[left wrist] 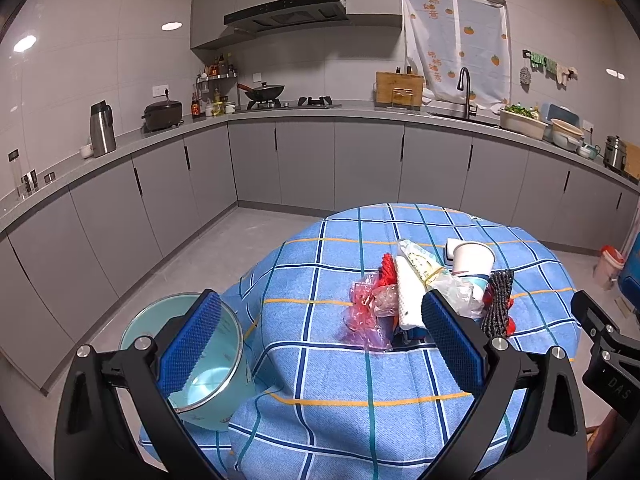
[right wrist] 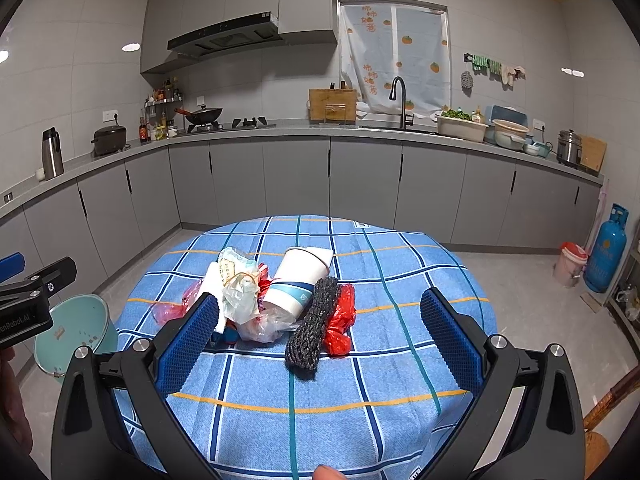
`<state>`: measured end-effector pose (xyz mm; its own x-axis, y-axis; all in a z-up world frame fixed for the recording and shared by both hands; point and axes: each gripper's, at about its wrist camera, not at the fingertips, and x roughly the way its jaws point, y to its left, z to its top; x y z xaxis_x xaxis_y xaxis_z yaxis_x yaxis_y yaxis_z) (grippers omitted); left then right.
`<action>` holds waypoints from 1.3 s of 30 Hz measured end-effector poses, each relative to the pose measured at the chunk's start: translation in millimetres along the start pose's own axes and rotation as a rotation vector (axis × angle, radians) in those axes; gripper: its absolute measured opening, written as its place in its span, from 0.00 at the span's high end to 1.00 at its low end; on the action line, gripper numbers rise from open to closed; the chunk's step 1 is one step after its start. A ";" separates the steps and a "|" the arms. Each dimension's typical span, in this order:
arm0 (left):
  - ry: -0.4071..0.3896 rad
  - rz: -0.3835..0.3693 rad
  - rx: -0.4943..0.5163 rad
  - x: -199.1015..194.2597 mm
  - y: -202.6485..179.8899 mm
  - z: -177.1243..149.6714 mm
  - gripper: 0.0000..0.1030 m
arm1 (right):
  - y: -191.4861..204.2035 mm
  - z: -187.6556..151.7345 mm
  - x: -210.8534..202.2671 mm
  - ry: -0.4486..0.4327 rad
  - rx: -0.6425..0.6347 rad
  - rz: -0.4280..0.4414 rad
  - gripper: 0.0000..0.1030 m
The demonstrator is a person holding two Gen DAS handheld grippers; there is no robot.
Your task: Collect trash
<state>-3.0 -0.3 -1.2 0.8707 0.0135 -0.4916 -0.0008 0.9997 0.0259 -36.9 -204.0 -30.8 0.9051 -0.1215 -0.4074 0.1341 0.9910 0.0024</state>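
A heap of trash lies on the round table with the blue checked cloth (right wrist: 320, 392): a white paper cup (right wrist: 298, 280) on its side, a grey knitted roll (right wrist: 314, 326), a red plastic bag (right wrist: 340, 320), clear wrappers (right wrist: 240, 296) and a pink bag (left wrist: 362, 314). The cup (left wrist: 472, 258) and grey roll (left wrist: 498, 304) also show in the left wrist view. My left gripper (left wrist: 320, 320) is open and empty, short of the heap. My right gripper (right wrist: 320, 320) is open and empty, its fingers on either side of the heap, slightly short of it.
A pale green bin (left wrist: 192, 364) stands on the floor at the table's left edge; it also shows in the right wrist view (right wrist: 76, 332). Grey kitchen cabinets (right wrist: 296, 176) line the far walls. A blue gas cylinder (right wrist: 606, 248) and a small bucket (right wrist: 570, 264) stand at right.
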 end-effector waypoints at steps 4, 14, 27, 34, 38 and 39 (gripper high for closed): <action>-0.002 0.001 0.002 -1.1 -0.1 0.1 0.05 | -0.3 0.2 -0.4 0.001 -0.001 0.001 0.04; 0.001 0.005 0.001 -0.9 3.1 2.2 0.05 | -1.4 -0.1 -0.2 0.001 0.002 0.001 0.04; 0.001 0.003 0.001 -0.9 3.0 2.0 0.05 | -1.9 0.4 0.0 0.000 0.003 -0.001 0.04; -0.001 0.009 0.004 -1.0 3.6 3.0 0.05 | -1.8 0.8 -0.1 0.000 0.003 -0.002 0.04; -0.001 0.009 0.004 -0.9 3.6 3.2 0.05 | -2.5 1.8 -0.4 0.000 0.004 -0.003 0.04; -0.001 0.007 0.005 -1.0 3.9 3.5 0.05 | -2.7 3.4 -0.1 0.001 0.006 -0.003 0.04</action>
<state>-2.2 3.5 2.4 0.8713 0.0206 -0.4904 -0.0045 0.9994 0.0340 -36.0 -206.8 -27.6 0.9046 -0.1240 -0.4079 0.1389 0.9903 0.0070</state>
